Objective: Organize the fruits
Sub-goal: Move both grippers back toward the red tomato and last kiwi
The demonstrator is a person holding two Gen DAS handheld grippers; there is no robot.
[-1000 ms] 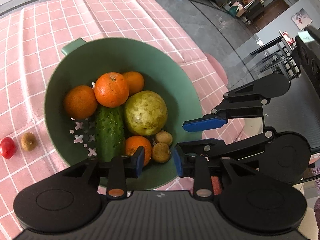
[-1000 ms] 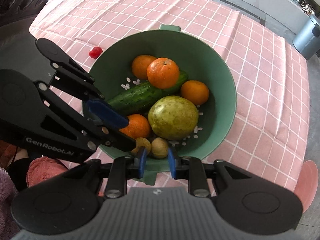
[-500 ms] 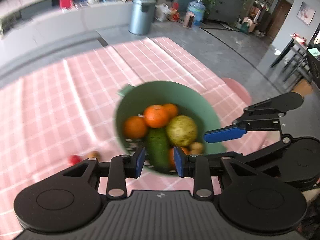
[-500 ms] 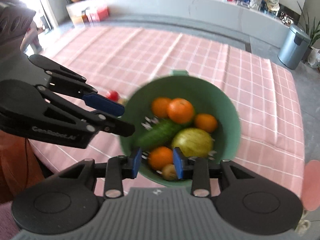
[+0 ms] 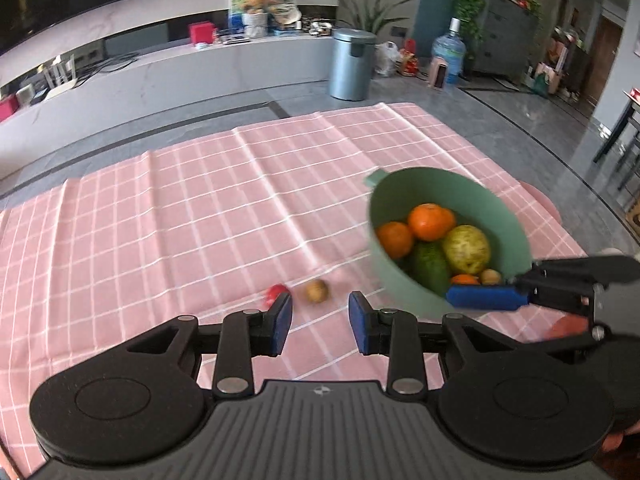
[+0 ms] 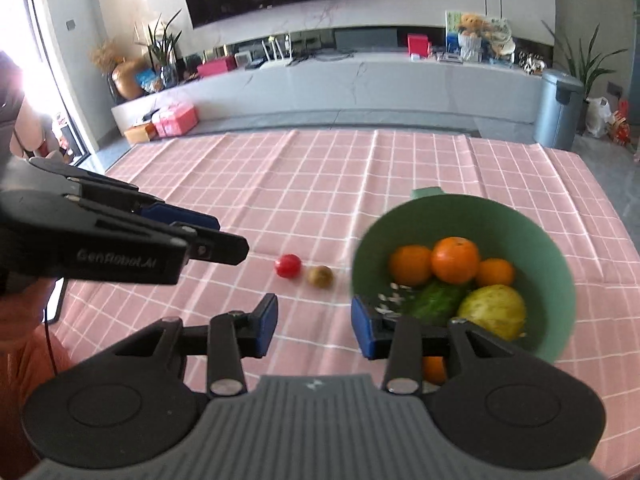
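Note:
A green bowl [image 5: 460,192] [image 6: 480,216] on the pink checked cloth holds oranges [image 5: 432,222] [image 6: 456,260], a cucumber [image 5: 430,266], a yellow-green fruit [image 6: 494,310] and small brown fruits. A red cherry tomato [image 6: 288,266] [image 5: 276,292] and a small brown fruit [image 6: 320,276] [image 5: 317,291] lie loose on the cloth left of the bowl. My left gripper [image 5: 320,320] [image 6: 208,232] hovers just short of them, jaws opening slightly, nothing between. My right gripper [image 6: 314,322] is opening too, empty, by the bowl's near left side.
The checked cloth [image 5: 200,220] covers the table beyond and left of the bowl. The table's right edge runs close behind the bowl, with a pink stool [image 5: 540,200] beside it. A grey bin [image 5: 352,64] stands on the floor past the far edge.
Both grippers have drawn back and lifted from the bowl's near rim, so the bowl now shows smaller and to the right. The right jaws have widened. The loose tomato and brown fruit lie ahead.

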